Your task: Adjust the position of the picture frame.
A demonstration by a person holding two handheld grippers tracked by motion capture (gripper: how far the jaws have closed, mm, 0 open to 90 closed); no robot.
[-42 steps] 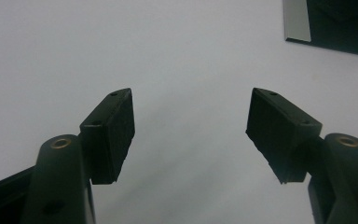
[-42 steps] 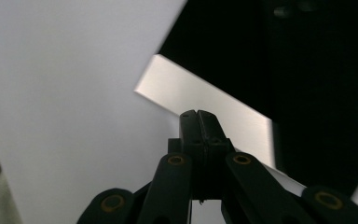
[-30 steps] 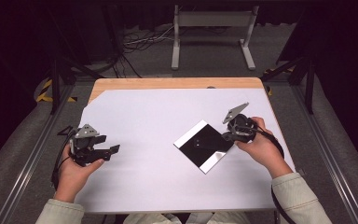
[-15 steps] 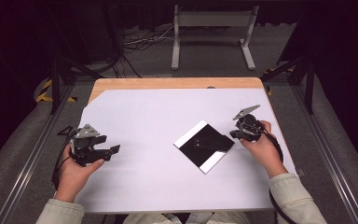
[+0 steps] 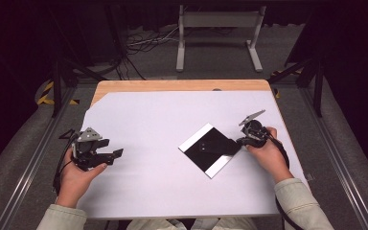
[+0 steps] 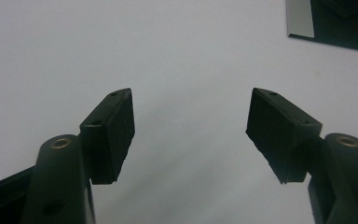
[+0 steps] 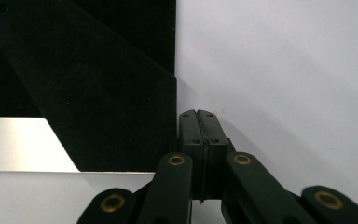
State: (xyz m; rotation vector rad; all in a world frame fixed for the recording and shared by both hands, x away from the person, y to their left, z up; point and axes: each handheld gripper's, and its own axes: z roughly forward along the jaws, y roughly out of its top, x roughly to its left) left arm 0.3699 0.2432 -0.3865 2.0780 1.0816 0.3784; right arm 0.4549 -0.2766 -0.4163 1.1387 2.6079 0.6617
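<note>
**A:** Where was the black square plate (image 5: 210, 147) seen in relation to the right gripper (image 5: 240, 142)?

**B:** It was seen lying flat on the white table sheet (image 5: 163, 120), turned corner-on like a diamond, with bright silvery strips along two of its edges. The right gripper was placed just at the plate's right-hand corner, and its tips were set against that side. In the right gripper view, the plate (image 7: 98, 93) was found immediately to the left of the gripper (image 7: 199, 128), and a black flap-like layer of it was seen ending right beside the jaw tips. Whether the plate was actually touched could not be told for certain.

**A:** How were that gripper's jaws held?

**B:** They were pressed together, pad against pad, with no gap left. A thin edge seemed to hang at the seam lower down, but nothing could be made out as pinched between the pads.

**A:** And the left gripper (image 5: 117, 153)?

**B:** It was held well apart from the plate, toward the sheet's left edge, with the sheet alone lying beneath it. In the left gripper view, its jaws were spread wide with nothing between them (image 6: 190, 123), and one corner of the plate (image 6: 340, 23) was caught far off at the upper right.
</note>
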